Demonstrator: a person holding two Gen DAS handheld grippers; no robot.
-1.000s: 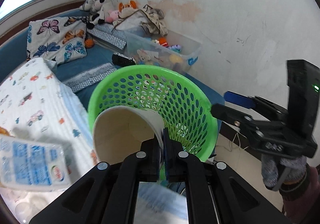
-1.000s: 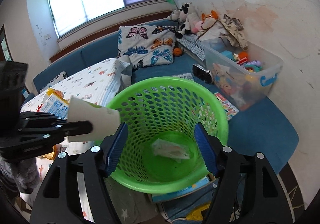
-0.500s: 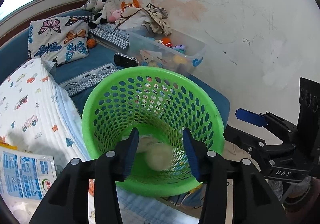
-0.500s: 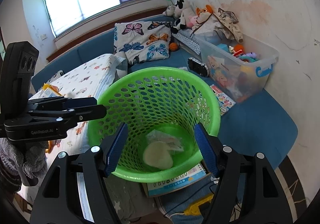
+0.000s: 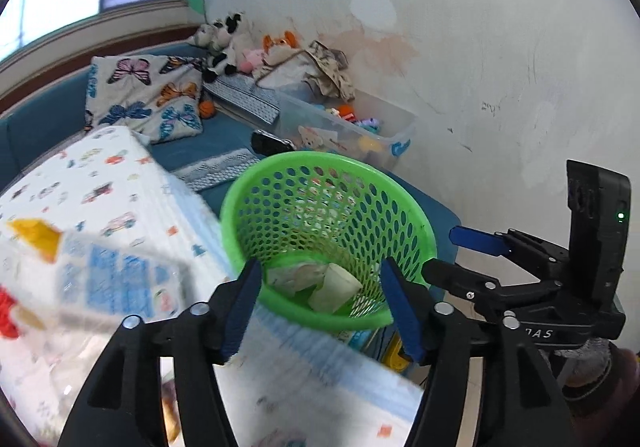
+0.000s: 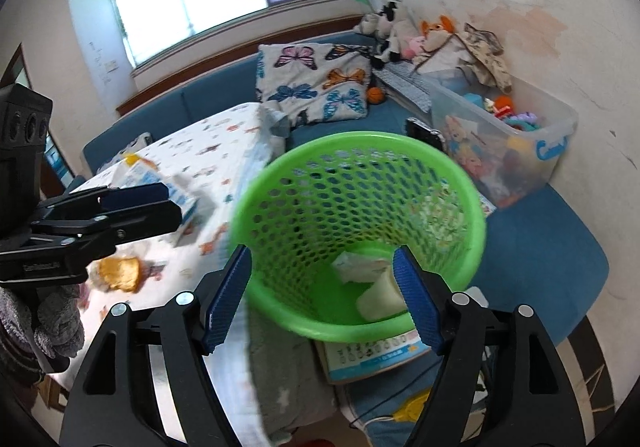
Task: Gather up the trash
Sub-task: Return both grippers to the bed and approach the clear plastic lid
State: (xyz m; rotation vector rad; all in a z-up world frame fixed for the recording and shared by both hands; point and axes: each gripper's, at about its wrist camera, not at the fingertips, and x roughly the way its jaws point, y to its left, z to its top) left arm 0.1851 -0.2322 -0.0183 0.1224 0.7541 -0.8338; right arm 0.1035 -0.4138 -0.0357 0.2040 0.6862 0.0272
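sunlit bedroom, stained white wall (image 5: 460,47), blue bench seat (image 6: 540,247) along it with a butterfly pillow (image 6: 316,81), soft toys (image 5: 232,47) and a clear toy bin (image 6: 516,143). beside a bed under a printed quilt (image 5: 100,183) stands a green basket (image 5: 400,215), and two hand-held grippers hang over it, both angled down at its mouth.

a second ago the left gripper (image 5: 320,297) was pinching a paper cup (image 5: 334,289) above the rim. now the cup lies on its side at the bottom of the basket, touching a crumpled wrapper (image 5: 292,275) already there. judged from that, one more piece of trash is collected and the left gripper is free for another.

the left fingers (image 5: 240,307) are spreading at this moment, standing fairly wide with nothing between them; the basket floor shows through the gap. the right gripper (image 6: 324,297) is also spreading its fingers (image 6: 226,295), moderately wide and empty, touching nothing, its view centred on the same cup and wrapper.

more litter seems to wait on the quilt: a blue-and-white packet (image 5: 112,283), blurred in the left view, and a yellow crumpled bag (image 6: 120,273) just below the left gripper as seen from the right. a booklet (image 6: 376,357) lies under the basket.
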